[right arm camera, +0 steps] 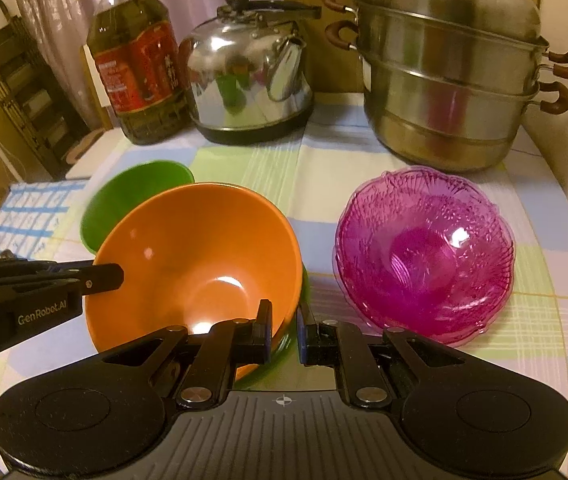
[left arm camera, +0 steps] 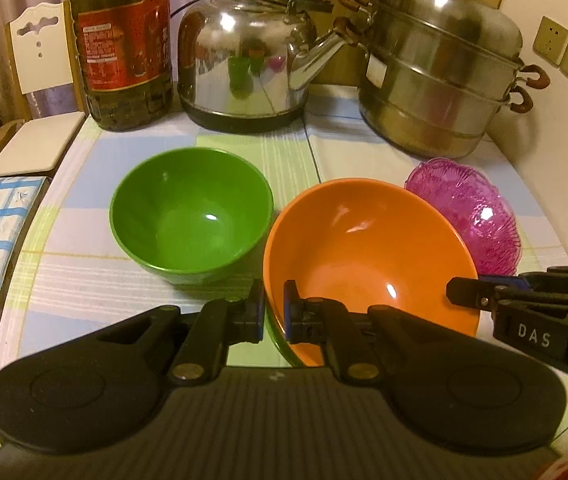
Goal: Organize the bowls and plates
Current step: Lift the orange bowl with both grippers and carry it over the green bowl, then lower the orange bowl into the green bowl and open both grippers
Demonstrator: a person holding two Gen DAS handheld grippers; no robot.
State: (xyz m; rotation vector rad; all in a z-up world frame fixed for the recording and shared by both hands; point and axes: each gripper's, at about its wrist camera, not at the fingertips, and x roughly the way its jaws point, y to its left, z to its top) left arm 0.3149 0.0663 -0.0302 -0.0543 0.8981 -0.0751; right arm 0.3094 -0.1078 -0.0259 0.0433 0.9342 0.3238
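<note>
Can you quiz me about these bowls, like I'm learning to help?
1. True or false: the orange bowl sits inside the green bowl.
2. Which bowl do the left gripper and the right gripper both pinch by the rim? A green, B orange, C pink.
3. What shiny thing stands between the oil bottle and the steamer pot?
Key: 1 false, they are side by side; 2 B; 3 the kettle.

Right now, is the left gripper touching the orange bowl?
Touching: the left wrist view shows the left gripper clamped on the orange bowl rim.
</note>
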